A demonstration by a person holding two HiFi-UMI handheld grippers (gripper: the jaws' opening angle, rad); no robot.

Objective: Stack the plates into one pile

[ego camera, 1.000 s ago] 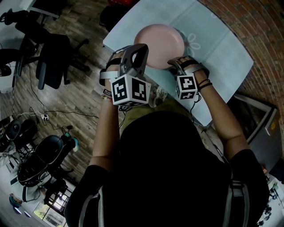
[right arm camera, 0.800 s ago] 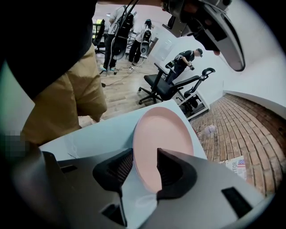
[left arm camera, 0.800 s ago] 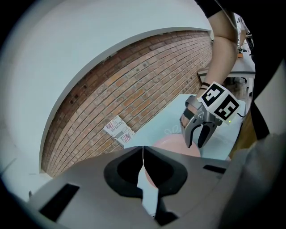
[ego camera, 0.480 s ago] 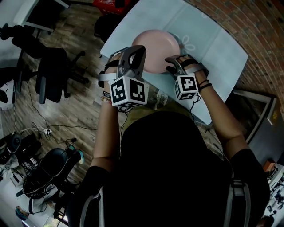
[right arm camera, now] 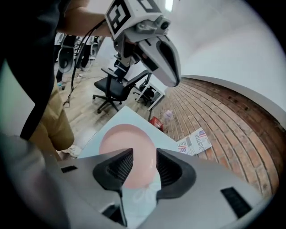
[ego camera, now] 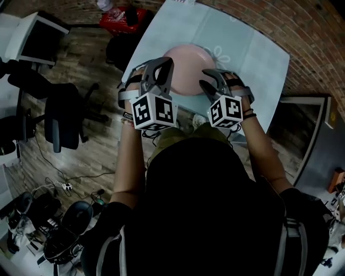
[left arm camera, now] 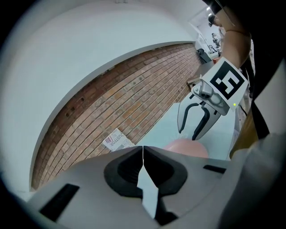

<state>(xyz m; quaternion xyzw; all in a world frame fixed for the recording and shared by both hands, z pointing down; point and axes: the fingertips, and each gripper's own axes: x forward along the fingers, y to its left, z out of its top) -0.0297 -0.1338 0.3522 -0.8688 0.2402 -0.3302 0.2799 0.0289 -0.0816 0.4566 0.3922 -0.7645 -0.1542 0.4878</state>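
Observation:
One pink plate (ego camera: 188,67) lies on the pale blue table (ego camera: 253,54), near its front edge. It also shows in the right gripper view, where the plate (right arm camera: 129,147) sits just beyond the jaws. My left gripper (ego camera: 163,66) hangs over the plate's near left rim, its jaws pressed together with nothing between them (left arm camera: 143,151). Over the near right rim, my right gripper (ego camera: 205,82) has its jaws apart and empty (right arm camera: 144,163). A flower outline (ego camera: 222,54) shows beside the plate; I cannot tell whether another plate lies under it.
Office chairs (ego camera: 62,116) and cables stand on the wooden floor to the left. A red object (ego camera: 121,16) sits by the table's far left corner. A newspaper (right arm camera: 194,142) lies on the brick surface beyond the table.
Both grippers stay at the plate's near rim. The right gripper has turned and drawn slightly off the plate. The head view has shifted, so the plate sits lower in frame.

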